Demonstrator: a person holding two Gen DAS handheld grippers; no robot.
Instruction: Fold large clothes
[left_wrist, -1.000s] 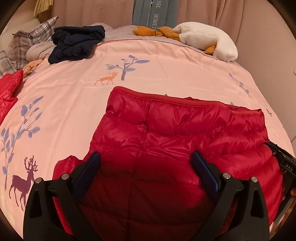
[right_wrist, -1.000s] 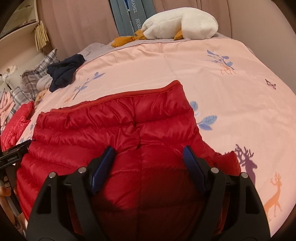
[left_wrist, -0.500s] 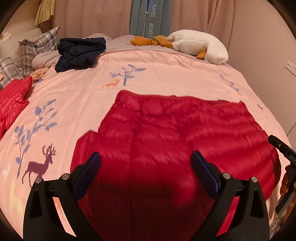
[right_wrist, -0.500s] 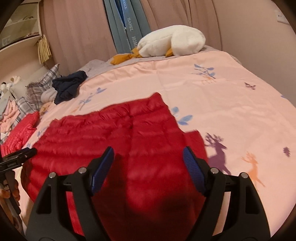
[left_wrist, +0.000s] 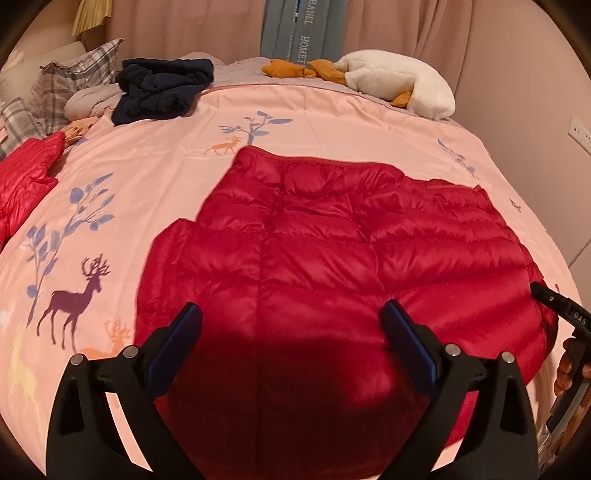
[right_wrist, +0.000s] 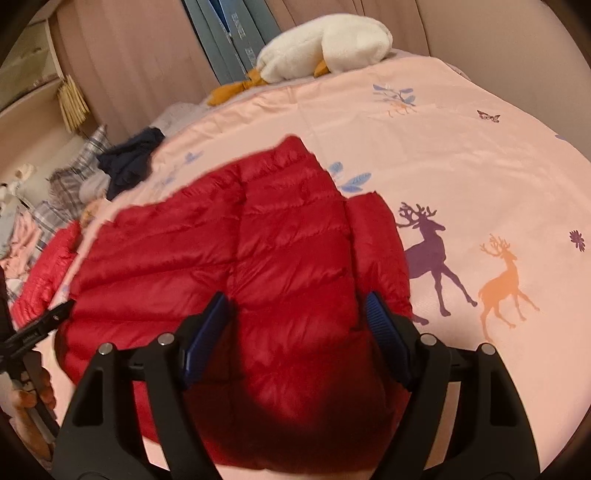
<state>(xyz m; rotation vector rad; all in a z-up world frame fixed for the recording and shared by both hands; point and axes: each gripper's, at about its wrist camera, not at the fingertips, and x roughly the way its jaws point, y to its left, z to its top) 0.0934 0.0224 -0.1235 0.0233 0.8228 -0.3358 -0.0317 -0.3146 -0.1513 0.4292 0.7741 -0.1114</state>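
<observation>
Spread flat on a pink bedspread printed with deer and leafy twigs: a puffy quilted red down jacket, filling the near middle of the bed. Above its near edge, the left gripper and right gripper, both with blue-padded jaws wide apart, pinching nothing. Farther off, a crumpled dark navy garment, a white plush goose with orange feet by the curtains, and a second red quilted garment at the left edge.
</observation>
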